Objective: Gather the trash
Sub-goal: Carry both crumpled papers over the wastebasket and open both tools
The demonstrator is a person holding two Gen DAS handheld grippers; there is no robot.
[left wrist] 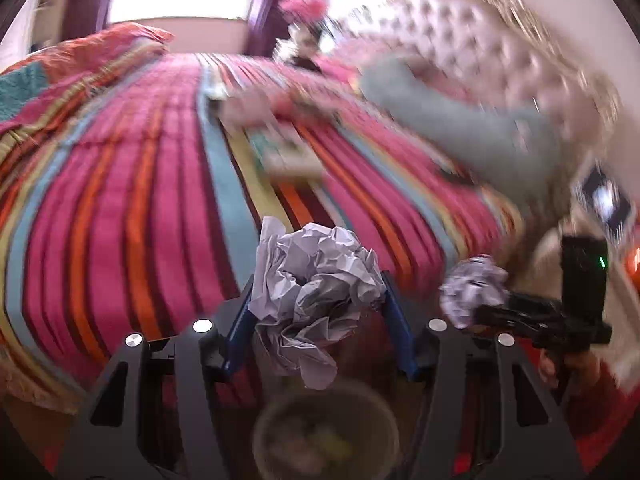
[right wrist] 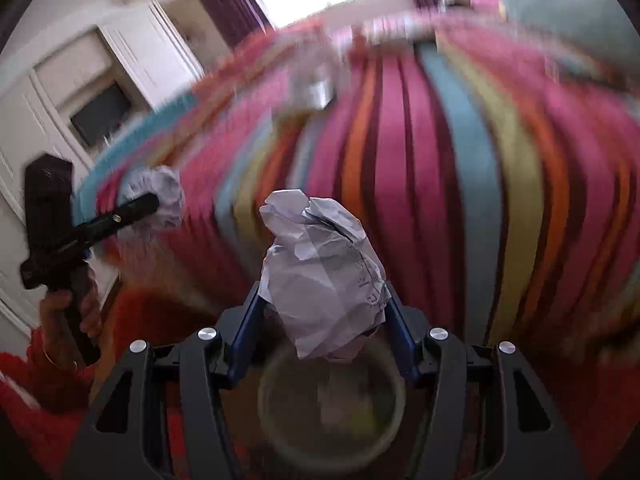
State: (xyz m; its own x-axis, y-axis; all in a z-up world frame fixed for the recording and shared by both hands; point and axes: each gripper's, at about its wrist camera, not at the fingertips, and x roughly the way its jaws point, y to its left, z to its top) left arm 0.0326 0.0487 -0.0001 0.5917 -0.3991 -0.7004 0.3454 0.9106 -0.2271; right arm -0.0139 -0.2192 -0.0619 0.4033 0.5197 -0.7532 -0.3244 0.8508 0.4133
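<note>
My left gripper [left wrist: 316, 292] is shut on a crumpled white paper ball [left wrist: 316, 276], held above a round bin [left wrist: 326, 432] on the floor below. My right gripper [right wrist: 324, 300] is shut on another crumpled paper ball [right wrist: 324, 276], over the same bin [right wrist: 332, 404]. Each gripper shows in the other's view: the right one [left wrist: 480, 304] with its paper [left wrist: 472, 288] at the lower right, the left one [right wrist: 152, 200] with its paper [right wrist: 160, 196] at the left. Both hover by the edge of the striped bed.
A bed with a pink, orange and blue striped cover [left wrist: 160, 168] fills the background, with a grey pillow [left wrist: 460, 112], a tufted headboard [left wrist: 480, 48] and blurred items [left wrist: 288, 152] on it. White cupboards [right wrist: 100, 80] stand at the left. A red carpet [right wrist: 40, 400] lies below.
</note>
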